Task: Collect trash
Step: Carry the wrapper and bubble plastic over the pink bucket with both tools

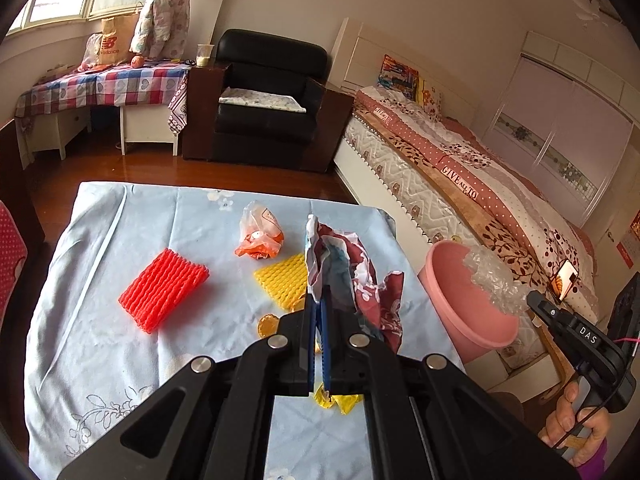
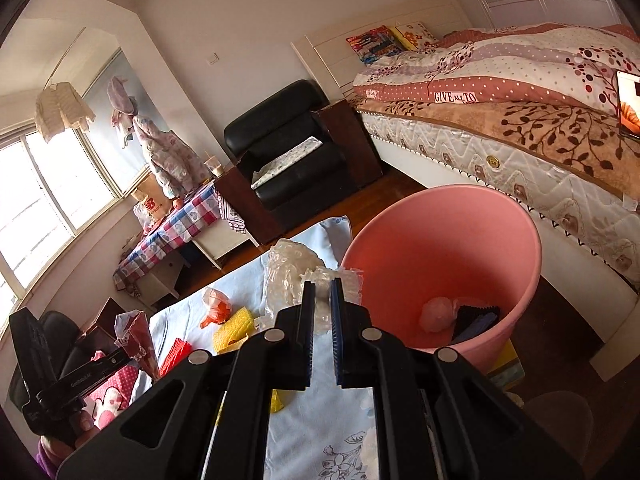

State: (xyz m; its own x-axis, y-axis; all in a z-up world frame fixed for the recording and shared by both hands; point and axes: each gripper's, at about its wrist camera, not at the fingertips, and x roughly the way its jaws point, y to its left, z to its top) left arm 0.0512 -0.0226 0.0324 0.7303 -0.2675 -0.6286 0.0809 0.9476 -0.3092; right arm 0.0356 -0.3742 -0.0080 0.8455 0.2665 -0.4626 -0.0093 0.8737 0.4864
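My left gripper (image 1: 319, 300) is shut on a crumpled maroon floral wrapper (image 1: 352, 272) and holds it above the blue tablecloth (image 1: 120, 340); it also shows in the right wrist view (image 2: 138, 334). My right gripper (image 2: 322, 292) is shut on clear bubble wrap (image 2: 292, 276) next to the pink bin's rim; the wrap shows in the left wrist view (image 1: 494, 280) over the pink bin (image 1: 460, 300). The bin (image 2: 448, 240) holds a pale wad and a dark item. On the cloth lie a red foam net (image 1: 164, 288), a yellow foam net (image 1: 284, 280) and an orange plastic bag (image 1: 260, 236).
An orange peel (image 1: 267, 326) and a yellow scrap (image 1: 340, 398) lie under my left gripper. A bed (image 1: 480, 184) stands right of the table, with a phone (image 1: 564, 280) on it. A black armchair (image 1: 268, 96) and a checked side table (image 1: 108, 88) stand behind.
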